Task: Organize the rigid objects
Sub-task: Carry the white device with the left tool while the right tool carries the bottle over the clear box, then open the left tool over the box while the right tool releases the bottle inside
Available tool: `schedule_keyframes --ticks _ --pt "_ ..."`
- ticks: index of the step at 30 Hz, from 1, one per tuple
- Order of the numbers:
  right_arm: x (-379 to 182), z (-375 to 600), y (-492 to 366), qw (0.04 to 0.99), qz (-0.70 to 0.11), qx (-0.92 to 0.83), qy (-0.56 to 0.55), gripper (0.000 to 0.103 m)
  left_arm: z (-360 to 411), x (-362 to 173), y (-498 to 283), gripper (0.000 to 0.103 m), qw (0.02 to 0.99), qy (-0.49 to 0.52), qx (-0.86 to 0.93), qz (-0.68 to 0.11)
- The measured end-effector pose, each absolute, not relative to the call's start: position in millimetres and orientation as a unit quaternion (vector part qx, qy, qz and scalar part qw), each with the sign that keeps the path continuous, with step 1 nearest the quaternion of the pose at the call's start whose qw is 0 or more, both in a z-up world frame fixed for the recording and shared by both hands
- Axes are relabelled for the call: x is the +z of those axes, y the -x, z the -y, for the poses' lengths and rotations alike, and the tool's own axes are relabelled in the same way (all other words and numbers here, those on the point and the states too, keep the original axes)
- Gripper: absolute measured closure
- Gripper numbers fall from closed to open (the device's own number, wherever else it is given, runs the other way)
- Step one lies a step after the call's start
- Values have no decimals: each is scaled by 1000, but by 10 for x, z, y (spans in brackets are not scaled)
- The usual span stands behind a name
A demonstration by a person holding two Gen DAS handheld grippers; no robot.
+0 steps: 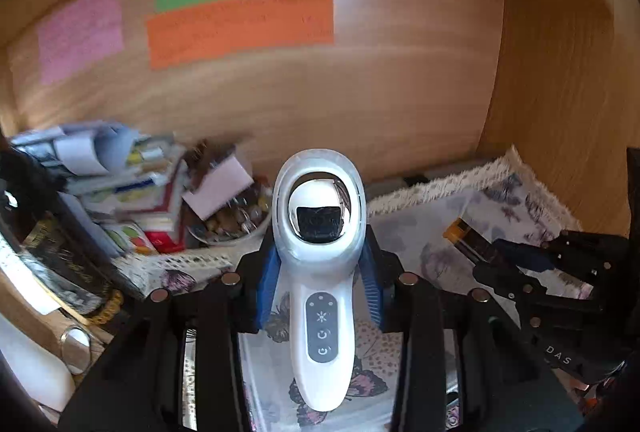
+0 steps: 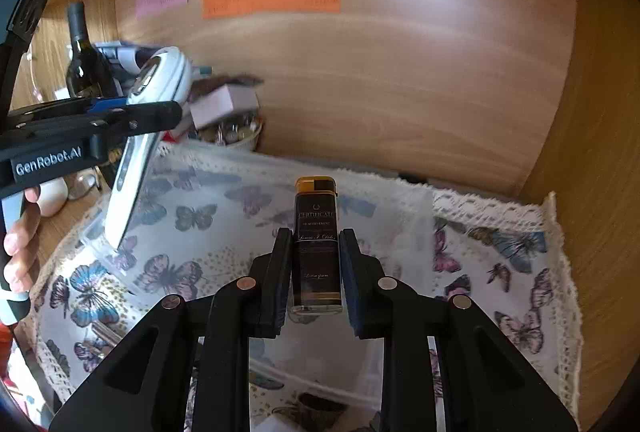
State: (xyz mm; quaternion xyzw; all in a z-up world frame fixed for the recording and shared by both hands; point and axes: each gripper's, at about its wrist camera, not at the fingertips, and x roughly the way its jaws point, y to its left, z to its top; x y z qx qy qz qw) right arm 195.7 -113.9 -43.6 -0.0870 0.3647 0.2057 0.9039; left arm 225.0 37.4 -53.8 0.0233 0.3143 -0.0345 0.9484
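My left gripper (image 1: 319,264) is shut on a white handheld device (image 1: 320,272) with a grey button panel and a chrome head, held above the butterfly-print cloth (image 1: 420,232). In the right wrist view the left gripper (image 2: 132,120) and the device (image 2: 140,152) show at the left. My right gripper (image 2: 314,248) is shut on a dark rectangular plaque with an amber top (image 2: 316,244), marked "Certificate", above the cloth (image 2: 480,244). In the left wrist view the right gripper (image 1: 496,256) and the plaque (image 1: 466,236) show at the right.
Wooden shelf walls stand behind and at the right (image 2: 580,112). Coloured notes (image 1: 240,28) stick to the back wall. A stack of books and papers (image 1: 120,184), a bowl of small items (image 1: 228,224) and a dark bottle (image 2: 82,52) crowd the left.
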Motion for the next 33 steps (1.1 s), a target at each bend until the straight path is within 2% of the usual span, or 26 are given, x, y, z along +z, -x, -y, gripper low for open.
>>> schedule_keyframes --ticks 13,17,20,25,29,33 --pt "-682 1047 -2087 884 -407 204 102 81 -214 -973 -2429 65 915 -20 -63 -399" --pt "-644 1065 -2096 886 -404 204 97 81 -247 -919 -2392 65 915 -8 -62 -398" --pt "-554 1107 -2041 892 -393 203 93 76 -268 -802 -2269 64 923 -7 -56 -380" --pt "-348 1177 -1885 905 -365 199 91 69 -258 -549 -2005 55 938 -12 -49 -342" --pt "-182 1249 -1704 916 -341 195 87 59 -229 -396 -1751 44 949 -20 -46 -311" --pt "-73 1290 -1536 921 -329 194 83 55 -205 -307 -1478 32 956 -31 -39 -288"
